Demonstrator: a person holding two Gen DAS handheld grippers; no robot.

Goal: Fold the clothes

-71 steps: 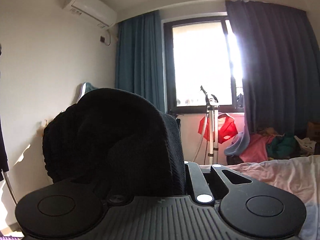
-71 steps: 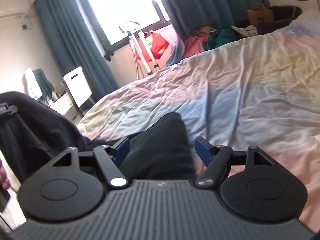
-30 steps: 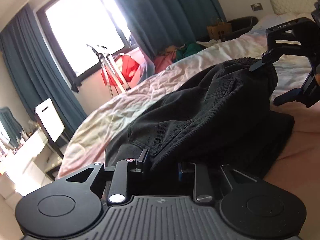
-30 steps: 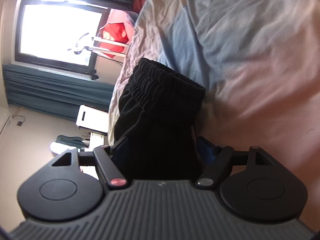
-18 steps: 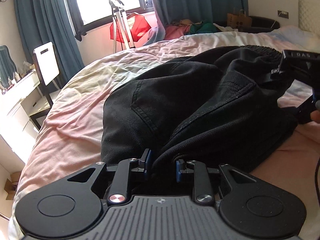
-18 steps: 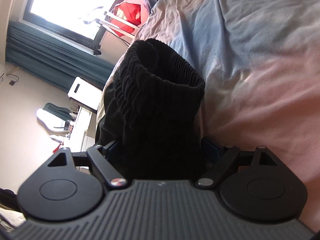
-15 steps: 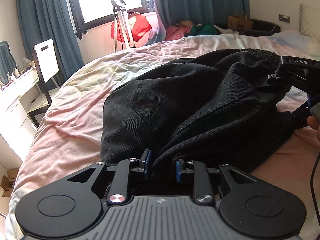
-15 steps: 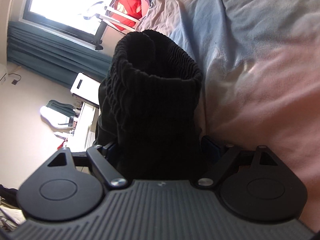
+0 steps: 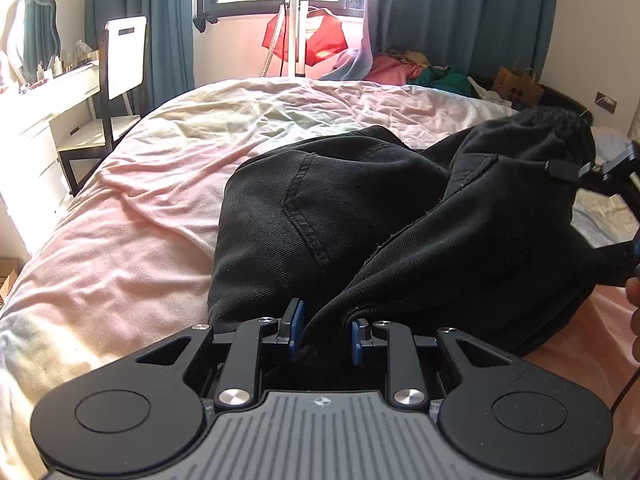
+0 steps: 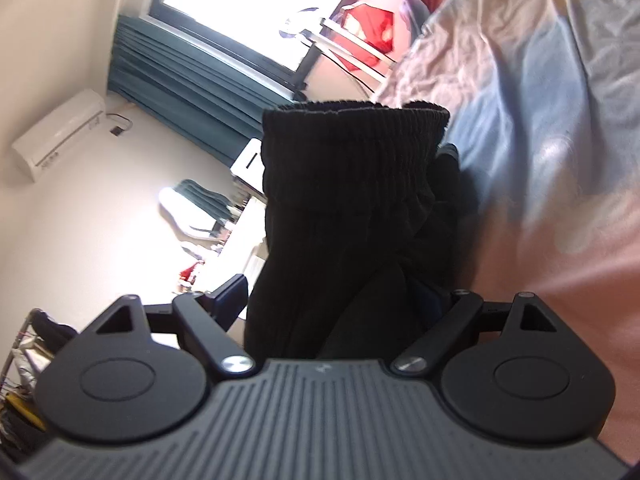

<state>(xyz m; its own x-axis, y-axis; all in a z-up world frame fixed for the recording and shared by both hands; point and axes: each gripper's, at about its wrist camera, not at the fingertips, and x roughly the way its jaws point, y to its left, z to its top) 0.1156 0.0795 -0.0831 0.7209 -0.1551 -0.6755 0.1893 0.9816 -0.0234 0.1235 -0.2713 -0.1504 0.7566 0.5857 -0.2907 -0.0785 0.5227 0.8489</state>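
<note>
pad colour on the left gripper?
Blue pads on the left gripper, clearest in the left wrist view.

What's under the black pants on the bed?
The black pants lie bunched on the pink and cream bedsheet, which shows all around them. The sheet runs under them, but the cloth hides whatever else may be underneath.

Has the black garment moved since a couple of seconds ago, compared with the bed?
Yes. The black garment, held up in front of the window before, now lies spread on the bed, in the left wrist view.
</note>
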